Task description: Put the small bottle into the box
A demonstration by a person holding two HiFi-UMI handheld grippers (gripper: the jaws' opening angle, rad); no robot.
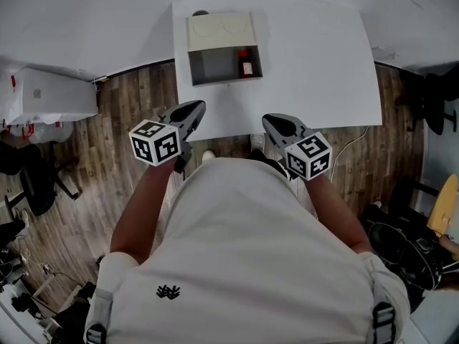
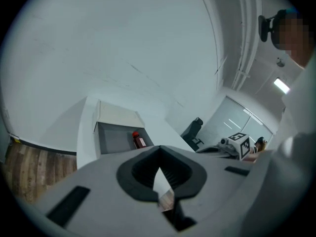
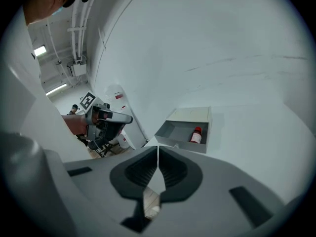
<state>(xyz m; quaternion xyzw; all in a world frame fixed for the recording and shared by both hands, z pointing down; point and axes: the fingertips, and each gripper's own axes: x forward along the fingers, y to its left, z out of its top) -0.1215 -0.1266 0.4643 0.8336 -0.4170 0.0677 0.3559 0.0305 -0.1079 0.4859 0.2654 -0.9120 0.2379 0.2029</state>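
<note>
Since both pairs of jaws meet tip to tip with nothing between them, the left gripper [image 2: 159, 157] and the right gripper [image 3: 158, 154] are closed and empty. They hang side by side at the near edge of the white table [image 1: 308, 70], over the wooden floor [image 1: 129, 99], well apart from the work.

Farther out, at the far left part of the table, sits the box [image 1: 215, 67], a shallow grey tray with its pale lid [image 1: 221, 32] folded back on the far side. The small bottle [image 1: 246, 64], red-capped with a light label, is already inside, close to the right wall. Whether it stands or lies I cannot tell for sure.

The task looks done, so the main risk is a needless return to the box. Closed jaws can only shove. A reach over the near wall with them could nudge the light box across the smooth tabletop or knock the bottle over. If the lid is to come down, a clumsy push on the flap could drag the whole box, and a bottle that stands tall could stop it from seating.
</note>
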